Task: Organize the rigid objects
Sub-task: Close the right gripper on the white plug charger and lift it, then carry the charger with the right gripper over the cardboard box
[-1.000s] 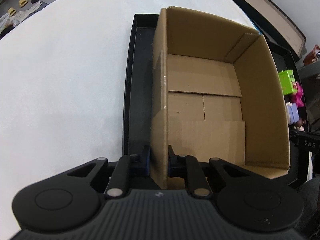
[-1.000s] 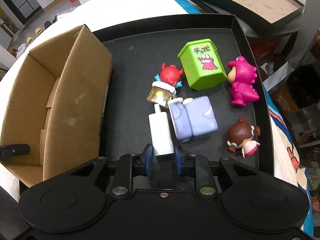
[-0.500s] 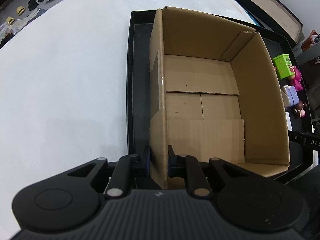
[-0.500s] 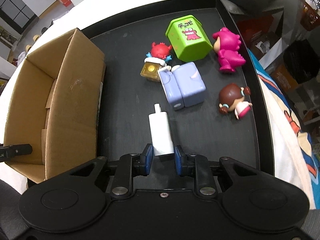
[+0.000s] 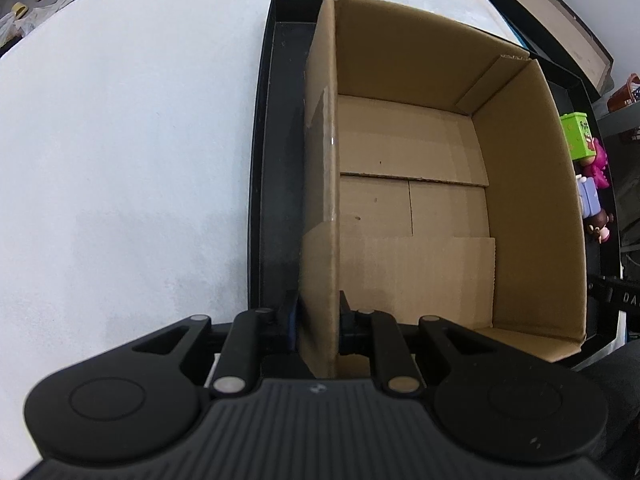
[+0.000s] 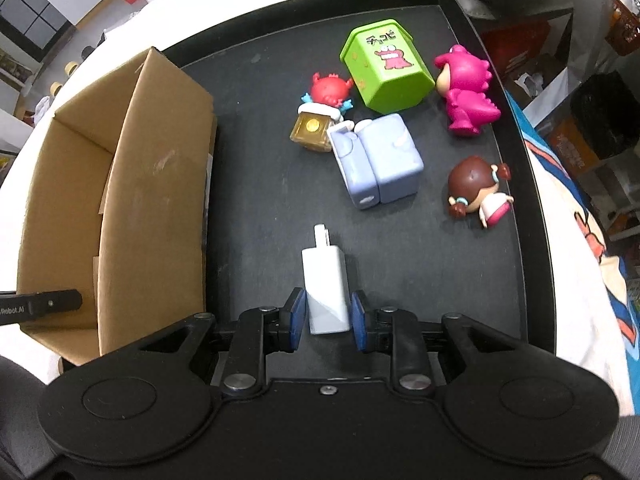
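Observation:
An open cardboard box (image 5: pixel 420 200) stands in a black tray (image 5: pixel 276 200); it also shows in the right wrist view (image 6: pixel 156 200). My left gripper (image 5: pixel 318 316) is shut on the box's left wall. My right gripper (image 6: pixel 326 314) is shut on a white charger block (image 6: pixel 325 284) and holds it above the tray floor (image 6: pixel 260 220). On the tray lie a green toy box (image 6: pixel 384 68), a pink dinosaur figure (image 6: pixel 466 92), a lilac toy (image 6: pixel 378 160), a brown-haired doll (image 6: pixel 478 192) and a red crab on a gold cube (image 6: pixel 322 112).
The tray sits on a white table (image 5: pixel 120 160). A second flat box (image 5: pixel 560 28) lies beyond the tray. Crates and shelves (image 6: pixel 580 120) stand past the tray's right rim. The left gripper's tip (image 6: pixel 40 304) shows at the box's near wall.
My right gripper has pulled back and up with the white charger, away from the lilac toy and the other figures. The left gripper keeps its hold on the box wall.

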A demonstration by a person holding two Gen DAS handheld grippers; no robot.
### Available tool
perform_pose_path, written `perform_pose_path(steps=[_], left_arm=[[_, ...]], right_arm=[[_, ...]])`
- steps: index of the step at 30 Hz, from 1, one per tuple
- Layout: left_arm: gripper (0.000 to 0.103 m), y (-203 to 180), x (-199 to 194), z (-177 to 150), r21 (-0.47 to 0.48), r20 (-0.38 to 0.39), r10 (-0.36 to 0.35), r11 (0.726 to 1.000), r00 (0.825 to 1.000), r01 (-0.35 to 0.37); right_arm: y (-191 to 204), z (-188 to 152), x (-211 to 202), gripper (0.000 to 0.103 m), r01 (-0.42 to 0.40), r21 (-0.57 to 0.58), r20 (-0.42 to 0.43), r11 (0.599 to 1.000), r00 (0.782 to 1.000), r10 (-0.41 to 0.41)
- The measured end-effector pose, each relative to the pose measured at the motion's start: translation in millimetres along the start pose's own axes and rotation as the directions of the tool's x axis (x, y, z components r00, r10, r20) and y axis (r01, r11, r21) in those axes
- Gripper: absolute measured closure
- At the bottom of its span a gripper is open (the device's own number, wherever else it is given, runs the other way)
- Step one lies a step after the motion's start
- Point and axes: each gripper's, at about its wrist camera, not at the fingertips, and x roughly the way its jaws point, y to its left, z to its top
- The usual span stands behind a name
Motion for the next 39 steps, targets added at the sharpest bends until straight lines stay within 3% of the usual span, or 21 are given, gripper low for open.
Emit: perform_pose_path(steps=[10, 11, 15, 39], left_arm=[[0.086, 1.7, -7.3, -10.1, -0.005, 0.023, -0.014, 1.000, 1.000, 0.014], [0.086, 3.8, -9.3, -11.5, -0.006, 0.024, -0.017, 1.000, 1.000, 0.017], [0.084, 13.8, -16.4, -15.6, -0.023, 0.028, -0.044, 0.999, 0.999, 0.044], [0.079, 35.7, -29.1, -15.0, -0.063, 0.048, -0.122, 0.990, 0.991, 0.125]], right_arm=[[15.3, 7.0, 11.6, 0.077, 0.052, -0.052, -0.013, 0.997, 0.999, -0.053], [17.1, 6.8, 13.5, 0.081, 0.059, -0.061, -0.018, 0.996, 0.998, -0.061], [20.7, 6.2, 11.2, 0.082, 0.059, -0.071, -0.022, 0.996, 0.998, -0.061], [44.7, 20.8, -49.8, 0.082, 0.098, -0.039, 0.122, 0.994, 0.988, -0.092]])
